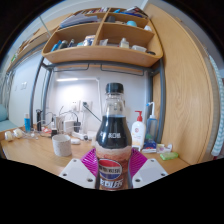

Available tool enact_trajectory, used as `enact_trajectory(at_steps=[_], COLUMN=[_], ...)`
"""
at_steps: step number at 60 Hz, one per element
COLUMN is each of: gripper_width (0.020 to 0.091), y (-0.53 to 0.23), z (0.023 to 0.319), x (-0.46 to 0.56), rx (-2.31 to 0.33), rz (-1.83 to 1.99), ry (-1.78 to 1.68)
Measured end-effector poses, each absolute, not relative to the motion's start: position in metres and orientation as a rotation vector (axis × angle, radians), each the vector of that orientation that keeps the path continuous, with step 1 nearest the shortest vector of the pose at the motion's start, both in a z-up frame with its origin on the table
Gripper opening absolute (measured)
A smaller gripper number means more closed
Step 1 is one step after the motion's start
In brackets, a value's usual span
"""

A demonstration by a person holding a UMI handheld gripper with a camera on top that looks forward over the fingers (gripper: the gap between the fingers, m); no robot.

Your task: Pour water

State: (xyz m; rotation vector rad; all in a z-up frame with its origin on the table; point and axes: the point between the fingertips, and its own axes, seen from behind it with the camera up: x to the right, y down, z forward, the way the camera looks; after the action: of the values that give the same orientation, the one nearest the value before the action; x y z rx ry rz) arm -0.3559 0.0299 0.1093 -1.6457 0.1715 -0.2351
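A cola-labelled bottle (112, 135) is seen at centre frame, upright, pinched at its lower label between the pink pads (90, 160) of the gripper (111, 170); the jaws are pressed against it from both sides. It is filled with dark liquid and the cap appears to be on, though that cannot be confirmed. A pale cup (62, 144) is seen left of centre on the wooden desk (30, 153), well apart from the bottle; it is judged the likely pour target. A white pump bottle (138, 131) and a spray bottle (152, 122) are seen just right of centre, behind.

Risks: slip is likely if the bottle is tilted, given the low grip under a heavy load. If the cap is on, nothing will be poured. The cup could be tipped by the neck.
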Motion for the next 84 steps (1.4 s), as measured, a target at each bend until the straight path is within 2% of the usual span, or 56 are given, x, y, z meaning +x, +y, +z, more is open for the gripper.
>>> enact_trajectory(at_steps=[10, 26, 33, 48, 59, 73, 84], gripper_width=[0.037, 0.039, 0.039, 0.0389, 0.0388, 0.0388, 0.039], y=[0.046, 0.121, 0.152, 0.196, 0.216, 0.225, 0.218], z=[0.117, 0.125, 0.124, 0.141, 0.147, 0.147, 0.144], x=[-0.364, -0.358, -0.358, -0.374, -0.399, -0.414, -0.409], rx=[-1.694, -1.656, -1.575, -1.353, -1.096, -0.992, -1.113], rz=[-0.346, -0.899, -1.11, -1.385, -1.571, -1.648, -1.54], ry=[0.001, -0.659, -0.912, -1.28, -1.542, -1.637, -1.541])
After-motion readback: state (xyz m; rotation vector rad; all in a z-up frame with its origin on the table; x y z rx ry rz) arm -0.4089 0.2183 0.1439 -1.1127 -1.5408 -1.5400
